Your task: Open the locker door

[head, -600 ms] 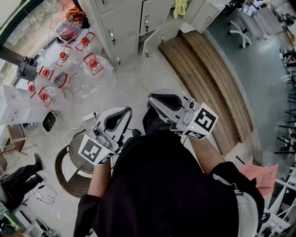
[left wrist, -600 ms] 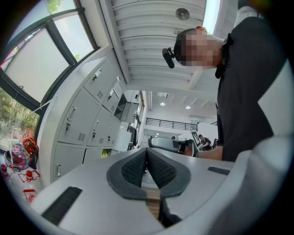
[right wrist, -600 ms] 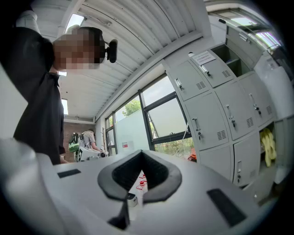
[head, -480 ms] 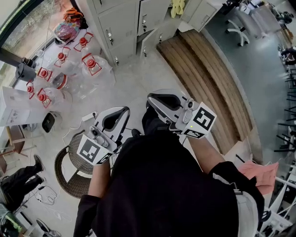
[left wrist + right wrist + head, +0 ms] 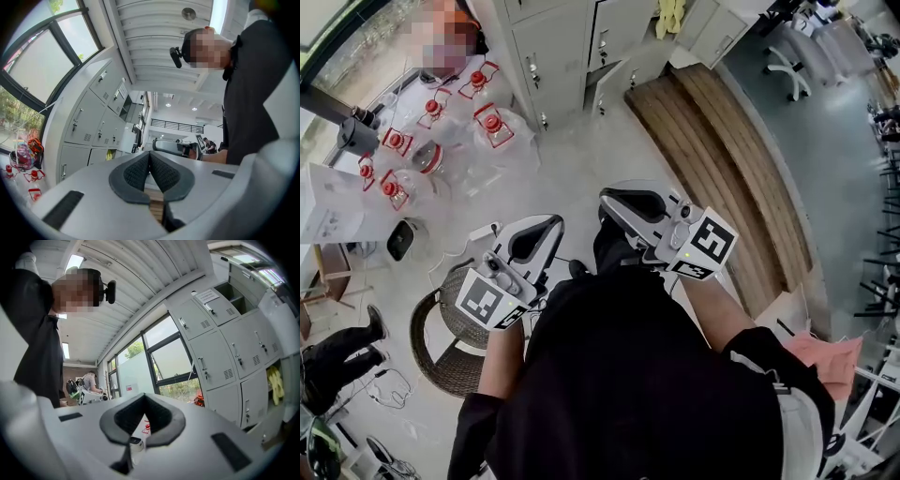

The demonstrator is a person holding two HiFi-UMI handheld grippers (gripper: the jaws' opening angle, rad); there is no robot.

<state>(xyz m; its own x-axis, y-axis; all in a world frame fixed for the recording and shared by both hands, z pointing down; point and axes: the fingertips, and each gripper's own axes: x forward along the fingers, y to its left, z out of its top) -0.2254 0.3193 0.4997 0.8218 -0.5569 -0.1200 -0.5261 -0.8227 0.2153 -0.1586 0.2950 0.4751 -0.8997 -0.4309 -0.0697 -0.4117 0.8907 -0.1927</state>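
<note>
Jaws together on both, nothing between the pads: left gripper (image 5: 555,225) and right gripper (image 5: 607,199) sit side by side at the person's waist, held about level. Far left, clear jugs (image 5: 492,131) with red caps crowd the floor, a wicker chair (image 5: 431,352) nearer. Each gripper's cube shows a black square marker, no words. Grey lockers (image 5: 553,47) stand ahead, well apart from both grippers, most doors closed. One upper door carries a paper label (image 5: 206,296), its print too small to read. Rightmost, a wooden platform (image 5: 722,159).
</note>
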